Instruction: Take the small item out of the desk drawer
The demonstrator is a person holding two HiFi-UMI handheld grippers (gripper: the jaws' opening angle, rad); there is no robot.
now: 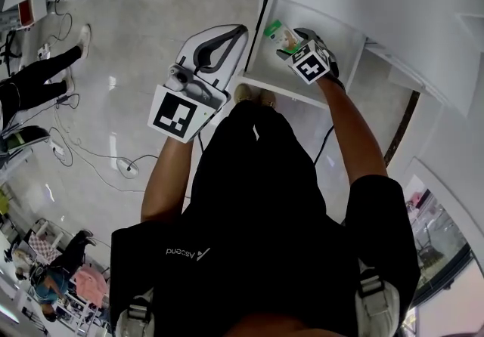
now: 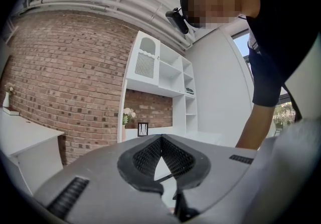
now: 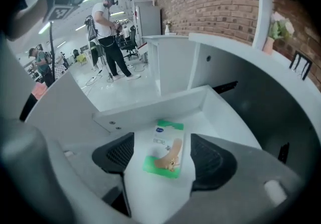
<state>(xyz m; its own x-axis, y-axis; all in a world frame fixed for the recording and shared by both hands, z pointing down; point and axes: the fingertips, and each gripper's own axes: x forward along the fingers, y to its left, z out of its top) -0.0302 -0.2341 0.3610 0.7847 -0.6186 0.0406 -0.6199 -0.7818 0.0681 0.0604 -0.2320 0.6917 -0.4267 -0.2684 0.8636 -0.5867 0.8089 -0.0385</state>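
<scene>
Although the drawer (image 3: 150, 106) stands open, the small green packet (image 3: 168, 140) lies flat on its floor between the spread jaws of the right gripper (image 3: 165, 158), not yet gripped (left gripper (image 2: 161, 140) closed, empty, aside), so grasp and lift-out remain.

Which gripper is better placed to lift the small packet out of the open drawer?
Right. The right gripper reaches into the drawer with its jaws open on either side of the packet, not yet pressing it. The left gripper is shut and held outside the drawer, pointing away at shelves.
</scene>
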